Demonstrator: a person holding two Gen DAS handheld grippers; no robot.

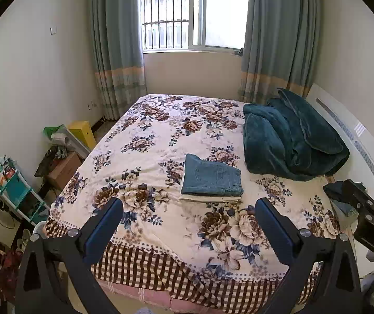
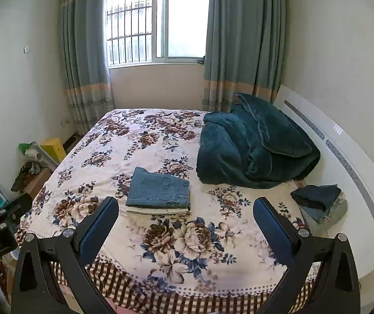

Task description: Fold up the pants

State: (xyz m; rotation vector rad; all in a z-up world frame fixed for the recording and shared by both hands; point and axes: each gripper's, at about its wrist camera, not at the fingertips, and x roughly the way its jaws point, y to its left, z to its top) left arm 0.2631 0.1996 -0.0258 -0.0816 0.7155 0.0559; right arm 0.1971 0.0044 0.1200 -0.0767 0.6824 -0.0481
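Folded blue jeans (image 1: 211, 177) (image 2: 158, 189) lie in a neat rectangle on top of a folded cream garment (image 1: 210, 198) (image 2: 158, 210), in the middle of the floral bedspread (image 1: 160, 141) (image 2: 139, 141). My left gripper (image 1: 189, 213) hangs above the near end of the bed, short of the stack, jaws wide apart with nothing between them. My right gripper (image 2: 187, 210) stands the same way, open and empty. A pile of loose dark and denim clothes (image 2: 318, 202) (image 1: 341, 196) sits at the bed's right edge.
A rumpled teal blanket (image 1: 291, 138) (image 2: 254, 144) fills the far right of the bed, against a white headboard (image 2: 343, 141). Boxes and a small shelf (image 1: 17, 191) crowd the floor on the left. A window with curtains (image 1: 194, 13) is behind the bed.
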